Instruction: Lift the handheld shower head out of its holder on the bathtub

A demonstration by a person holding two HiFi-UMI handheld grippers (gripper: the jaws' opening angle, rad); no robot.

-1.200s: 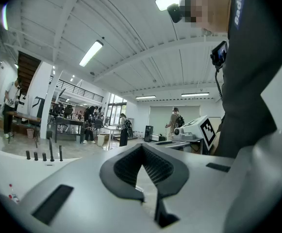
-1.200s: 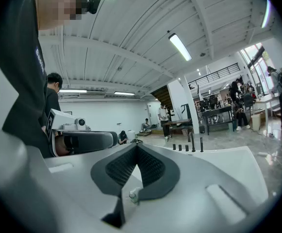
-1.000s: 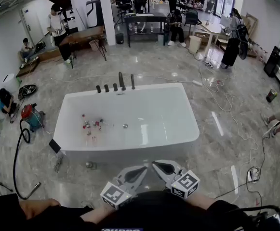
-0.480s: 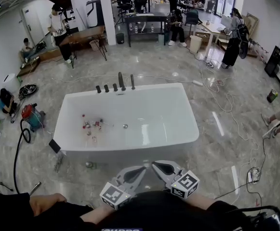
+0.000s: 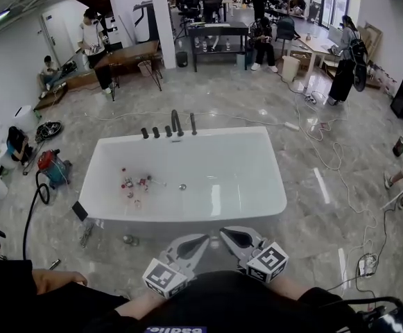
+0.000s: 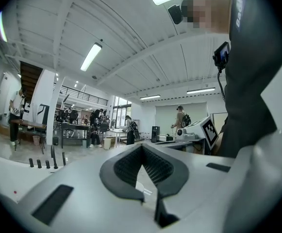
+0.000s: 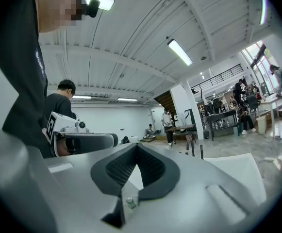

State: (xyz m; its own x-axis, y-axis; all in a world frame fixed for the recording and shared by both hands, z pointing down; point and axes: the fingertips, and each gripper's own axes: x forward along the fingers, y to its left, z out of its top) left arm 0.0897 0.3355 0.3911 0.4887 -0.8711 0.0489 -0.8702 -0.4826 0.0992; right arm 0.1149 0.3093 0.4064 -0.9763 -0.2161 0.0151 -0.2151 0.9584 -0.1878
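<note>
The handheld shower head (image 5: 192, 123) stands upright in its holder on the far rim of the white bathtub (image 5: 187, 217). It is at the right end of a row of fittings, just beside the taller faucet spout (image 5: 175, 121) and three short knobs (image 5: 156, 132).

Both grippers are on the opposite side of the bathtub, short of its near rim and close against the person's chest. That puts them well apart from the shower head, with the whole basin between. The left gripper (image 5: 205, 239) has its jaws pressed together with nothing between the pads (image 6: 131, 166). The right gripper (image 5: 223, 234) is likewise closed and empty, and the two grippers' tips almost meet above the near rim.

In the left gripper view the fittings show as small dark posts left of the jaws. A few small red and white objects (image 5: 135, 183) lie on the tub floor.
</note>
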